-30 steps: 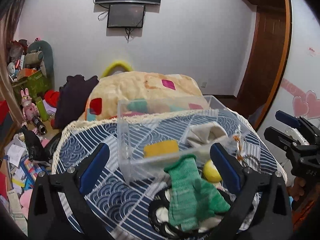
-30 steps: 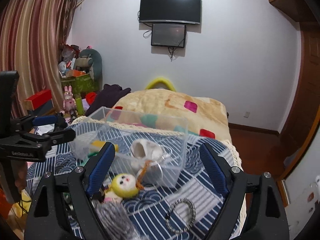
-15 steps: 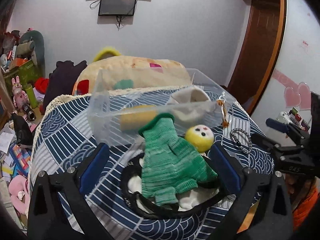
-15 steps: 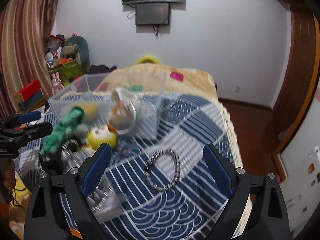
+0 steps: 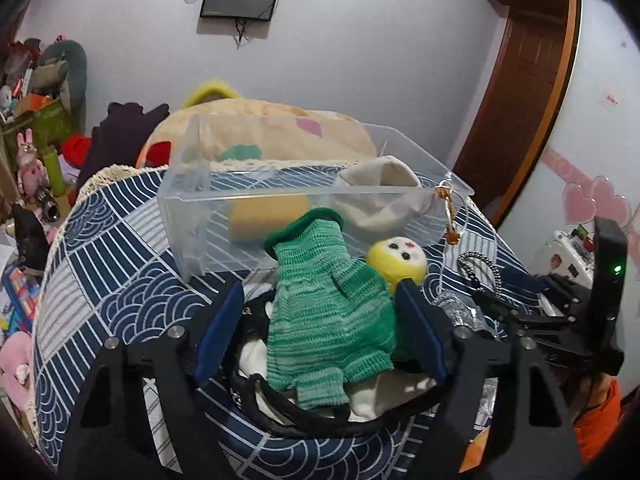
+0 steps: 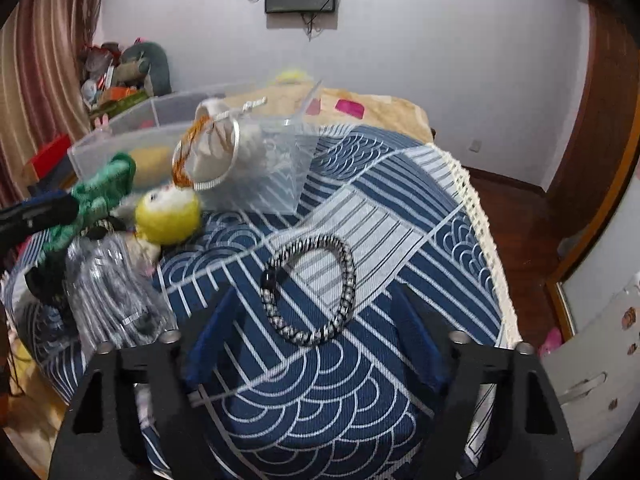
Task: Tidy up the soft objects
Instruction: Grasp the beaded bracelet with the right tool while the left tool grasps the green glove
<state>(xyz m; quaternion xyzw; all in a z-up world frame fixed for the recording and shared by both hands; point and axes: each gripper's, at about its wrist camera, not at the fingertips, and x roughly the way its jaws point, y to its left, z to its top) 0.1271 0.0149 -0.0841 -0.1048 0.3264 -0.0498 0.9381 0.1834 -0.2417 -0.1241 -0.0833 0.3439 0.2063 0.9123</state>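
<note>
The counter point(image 6: 400, 208), draped in a navy cloth with white wave and stripe patterns, carries everything here. Toward its far side stands a clear plastic bin point(image 5: 200, 216), open at the top, with a yellow sponge point(image 5: 268, 216) and a cream fabric pouch point(image 5: 376, 192) inside it.

In front of the bin lies a green knitted glove point(image 5: 324, 312), spread over a black-and-white bundle point(image 5: 372, 400) on the cloth. The left hand-held gripper point(image 5: 320, 328) straddles this glove: one blue pad sits just off its left edge and the other just beside its right edge, with the glove's body between them. The jaws are closing, and the pads do not yet press the knit on the left side, so the glove is not clamped.

Just right of the glove sits a small yellow plush head point(image 5: 396, 260) with a painted face, touching the tip of the gripper's right finger.

Further right lies a braided black-and-white bracelet point(image 6: 308, 288), flat on the cloth, well clear of the bin. The right hand-held gripper point(image 6: 312, 336) hovers over it, its blue pads flanking the near half of the ring from either side; its jaws are closing too, with a gap left on both sides, so nothing is gripped. A crinkled clear wrapper point(image 6: 108, 292) lies to the bracelet's left.
</note>
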